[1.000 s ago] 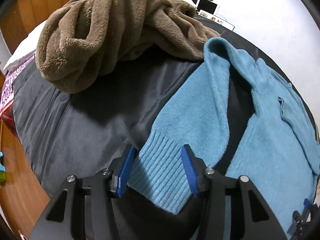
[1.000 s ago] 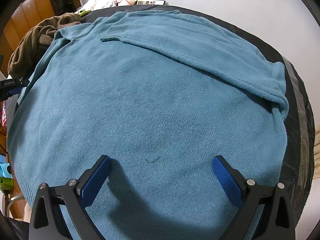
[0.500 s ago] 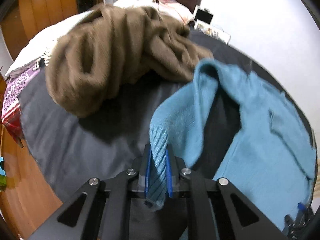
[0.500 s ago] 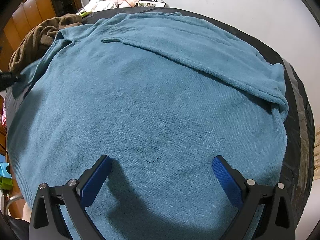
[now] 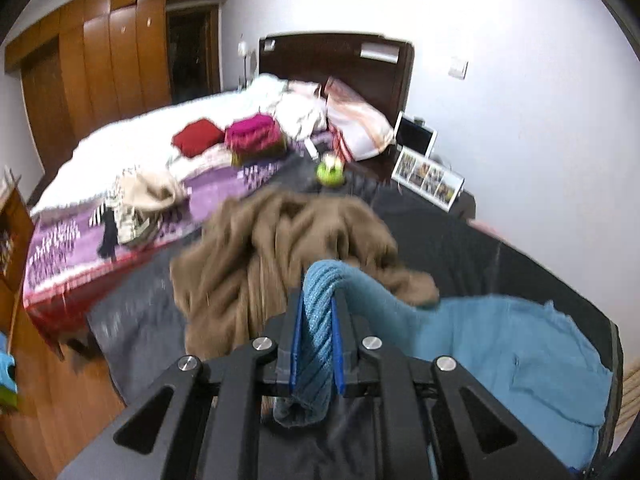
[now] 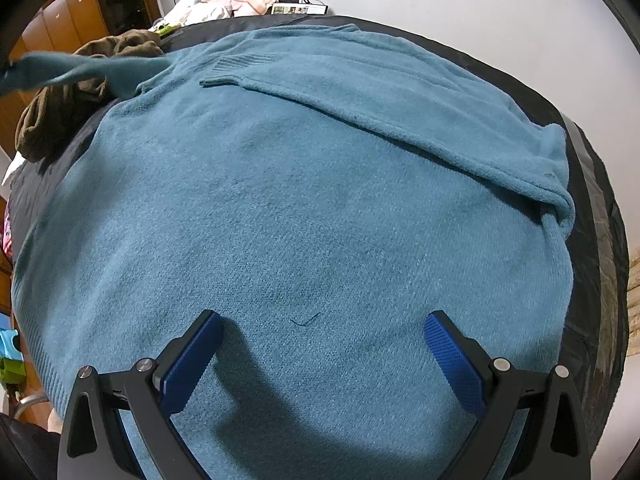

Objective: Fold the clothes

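A teal knit sweater lies spread on a dark grey sheet, its right sleeve folded across the body. My left gripper is shut on the ribbed cuff of the left sleeve and holds it lifted above the sheet; the raised sleeve shows in the right wrist view at upper left. My right gripper is open, low over the sweater's lower body, touching nothing.
A crumpled brown fleece garment lies just beyond the lifted sleeve, also in the right wrist view. Behind is a bed with piled clothes and pillows, a headboard, wooden wardrobes and a white wall.
My left gripper closed on the sleeve cuff and lifted it up off the sheet, tilting the view toward the bed. My right gripper stayed open and still.
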A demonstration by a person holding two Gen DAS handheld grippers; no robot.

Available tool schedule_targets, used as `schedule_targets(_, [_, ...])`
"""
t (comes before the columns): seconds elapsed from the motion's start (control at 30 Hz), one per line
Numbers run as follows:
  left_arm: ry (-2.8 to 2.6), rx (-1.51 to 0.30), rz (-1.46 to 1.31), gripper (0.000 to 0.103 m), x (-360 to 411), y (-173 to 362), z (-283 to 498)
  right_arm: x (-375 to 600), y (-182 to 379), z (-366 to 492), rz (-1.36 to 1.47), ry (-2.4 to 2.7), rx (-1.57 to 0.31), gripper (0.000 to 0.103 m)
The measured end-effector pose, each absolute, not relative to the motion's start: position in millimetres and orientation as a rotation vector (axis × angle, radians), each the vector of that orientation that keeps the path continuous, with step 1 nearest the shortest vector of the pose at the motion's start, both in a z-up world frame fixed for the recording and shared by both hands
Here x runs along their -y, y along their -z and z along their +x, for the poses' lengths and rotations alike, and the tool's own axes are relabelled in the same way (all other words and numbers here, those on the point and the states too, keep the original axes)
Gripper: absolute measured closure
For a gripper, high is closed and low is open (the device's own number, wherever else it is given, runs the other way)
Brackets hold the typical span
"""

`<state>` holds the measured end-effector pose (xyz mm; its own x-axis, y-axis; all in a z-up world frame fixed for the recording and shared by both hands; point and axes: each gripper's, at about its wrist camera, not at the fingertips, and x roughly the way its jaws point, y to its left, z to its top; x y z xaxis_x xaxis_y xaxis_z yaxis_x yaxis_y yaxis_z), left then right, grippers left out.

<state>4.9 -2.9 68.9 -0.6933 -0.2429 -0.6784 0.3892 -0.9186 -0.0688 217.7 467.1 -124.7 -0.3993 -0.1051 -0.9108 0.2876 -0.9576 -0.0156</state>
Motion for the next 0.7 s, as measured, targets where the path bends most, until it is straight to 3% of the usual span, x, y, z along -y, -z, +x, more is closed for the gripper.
schedule_targets(0.1, [2.651, -0.324, 0.957, 0.089, 5.6, -93.1, -10.3, -508.9, 135.6, 212.4, 1.572, 2.446, -0.237, 0.001])
schedule_targets(0.27, [2.782, -0.368, 0.946, 0.089, -11.6, -120.8, -35.4, -497.1, 127.1, 166.7, 1.592, 2.468, -0.218, 0.001])
schedule_targets(0.7, [3.075, -0.443, 1.252, 0.089, -126.0, -120.8, -90.2, -484.7, 121.6, 170.3, 1.642, 2.515, -0.164, 0.001])
